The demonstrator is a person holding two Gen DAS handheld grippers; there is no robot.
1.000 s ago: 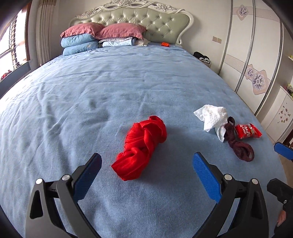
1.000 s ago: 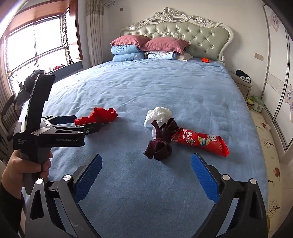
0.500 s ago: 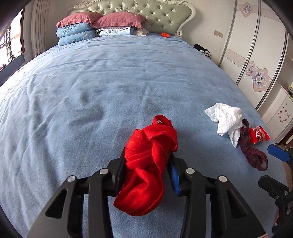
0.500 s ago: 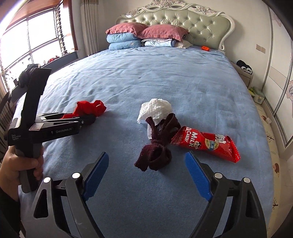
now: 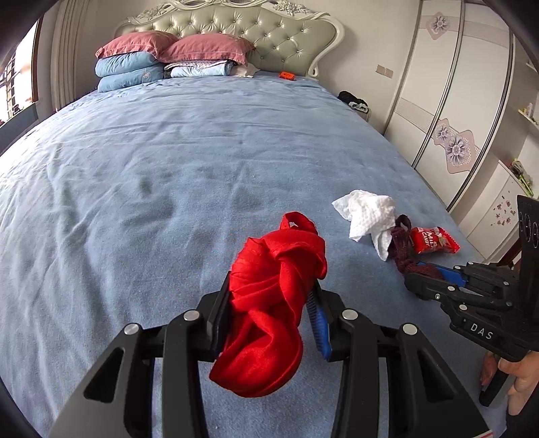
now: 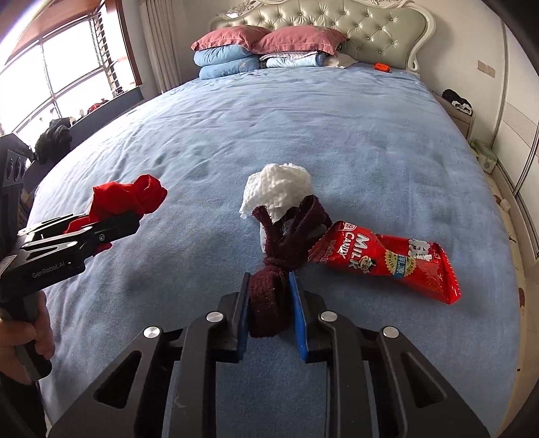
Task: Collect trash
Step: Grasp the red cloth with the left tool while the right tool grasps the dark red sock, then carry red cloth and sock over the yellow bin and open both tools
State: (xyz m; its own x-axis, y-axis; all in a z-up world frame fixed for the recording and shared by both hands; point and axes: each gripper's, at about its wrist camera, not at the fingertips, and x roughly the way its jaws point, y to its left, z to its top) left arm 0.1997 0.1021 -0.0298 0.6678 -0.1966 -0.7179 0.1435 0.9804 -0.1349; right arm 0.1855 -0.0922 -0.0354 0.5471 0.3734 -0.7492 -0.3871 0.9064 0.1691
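My left gripper [image 5: 269, 294] is shut on a crumpled red cloth [image 5: 279, 256], which hangs off the blue bed cover [image 5: 168, 185]; the right wrist view shows the same cloth [image 6: 134, 195] raised at the left. The jaws of my right gripper [image 6: 269, 291] are closing, and their blue pads press on the knotted end of a dark maroon cloth [image 6: 286, 236]. A crumpled white tissue [image 6: 276, 192] lies just behind that cloth, touching it. To its right on the cover lies a red milk candy wrapper [image 6: 384, 262].
Pink and blue pillows [image 5: 168, 54] are stacked at the tufted headboard [image 5: 235, 30], with a small orange item [image 5: 287, 75] nearby. A wardrobe [image 5: 454, 118] runs along the right side of the bed and a window [image 6: 50, 67] along the left. Hands hold both gripper handles.
The left gripper closed on the red cloth and raised it off the cover. The right gripper came down and forward over the maroon cloth and its jaws closed in on it.
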